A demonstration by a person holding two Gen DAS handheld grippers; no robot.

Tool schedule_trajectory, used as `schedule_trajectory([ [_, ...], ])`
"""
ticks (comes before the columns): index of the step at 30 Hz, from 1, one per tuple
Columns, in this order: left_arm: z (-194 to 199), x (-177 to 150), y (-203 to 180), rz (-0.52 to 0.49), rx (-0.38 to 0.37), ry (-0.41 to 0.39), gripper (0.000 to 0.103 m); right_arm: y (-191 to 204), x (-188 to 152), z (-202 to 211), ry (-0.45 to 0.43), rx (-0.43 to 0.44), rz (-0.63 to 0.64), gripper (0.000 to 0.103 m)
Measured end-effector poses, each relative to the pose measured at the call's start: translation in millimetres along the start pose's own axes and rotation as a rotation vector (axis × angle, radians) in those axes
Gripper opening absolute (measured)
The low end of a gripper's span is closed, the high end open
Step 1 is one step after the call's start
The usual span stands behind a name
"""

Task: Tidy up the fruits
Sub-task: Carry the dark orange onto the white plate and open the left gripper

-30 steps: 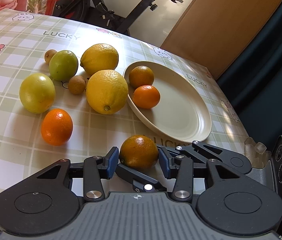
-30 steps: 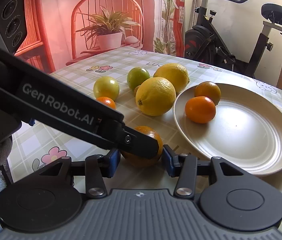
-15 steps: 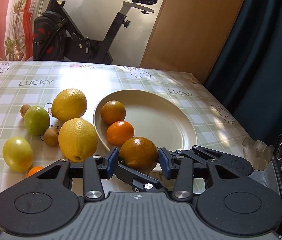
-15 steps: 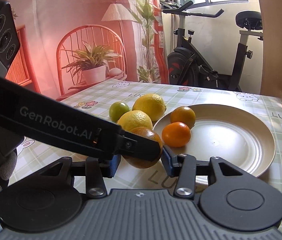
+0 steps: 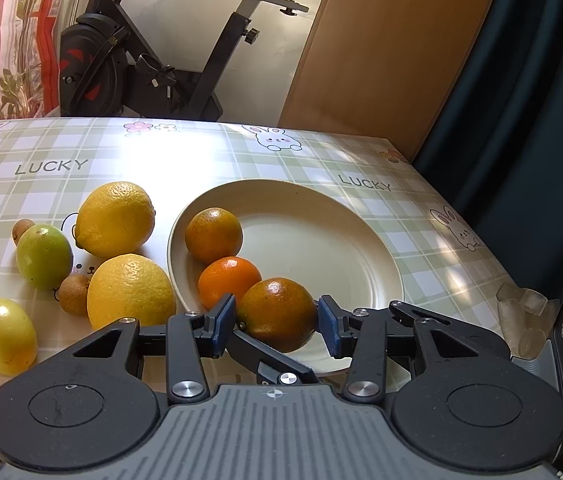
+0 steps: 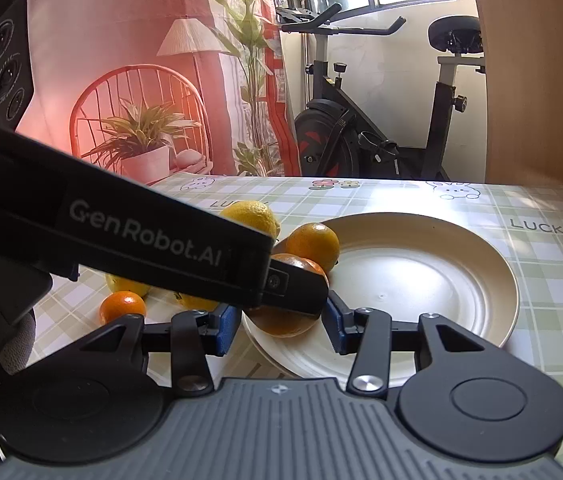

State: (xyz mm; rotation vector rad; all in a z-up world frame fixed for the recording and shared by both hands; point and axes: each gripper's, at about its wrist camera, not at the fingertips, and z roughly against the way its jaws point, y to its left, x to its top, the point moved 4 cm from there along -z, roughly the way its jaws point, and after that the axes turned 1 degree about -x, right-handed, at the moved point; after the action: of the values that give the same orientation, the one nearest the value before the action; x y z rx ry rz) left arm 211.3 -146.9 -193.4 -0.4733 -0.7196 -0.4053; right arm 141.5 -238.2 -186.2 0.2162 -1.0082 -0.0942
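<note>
A dark orange (image 5: 277,314) sits between the blue pads of both grippers, over the near rim of the cream plate (image 5: 321,240). My left gripper (image 5: 277,322) and my right gripper (image 6: 281,324) both grip it; in the right wrist view the left gripper's finger crosses over the orange (image 6: 281,320). The plate (image 6: 421,272) holds two more oranges (image 5: 213,236) (image 5: 227,280). Two big lemons (image 5: 115,220) (image 5: 131,292), a green lime (image 5: 43,256) and a small yellow fruit (image 5: 3,336) lie left of the plate.
Two small brown fruits (image 5: 73,294) (image 5: 21,230) lie among the lemons. A small orange (image 6: 123,308) lies on the checked tablecloth left of the plate. An exercise bike (image 5: 153,64) stands beyond the table's far edge. A dark curtain (image 5: 521,120) hangs at the right.
Both grippers lifted the dark orange off the tablecloth and carried it forward to the plate's near rim. The other fruits stayed in place.
</note>
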Motion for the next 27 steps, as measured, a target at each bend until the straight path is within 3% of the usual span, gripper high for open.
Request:
schedule_trajectory([
  [13, -10.2, -1.0, 10.8, 0.021, 0.037, 0.017, 0.046, -3.5, 0.0, -16.7, 0.069, 0.016, -0.026, 0.051],
  [27, -3.6, 3.4, 10.4, -0.012, 0.091, -0.012, 0.049, -13.4, -0.1, -10.9, 0.043, 0.019, -0.097, 0.053],
])
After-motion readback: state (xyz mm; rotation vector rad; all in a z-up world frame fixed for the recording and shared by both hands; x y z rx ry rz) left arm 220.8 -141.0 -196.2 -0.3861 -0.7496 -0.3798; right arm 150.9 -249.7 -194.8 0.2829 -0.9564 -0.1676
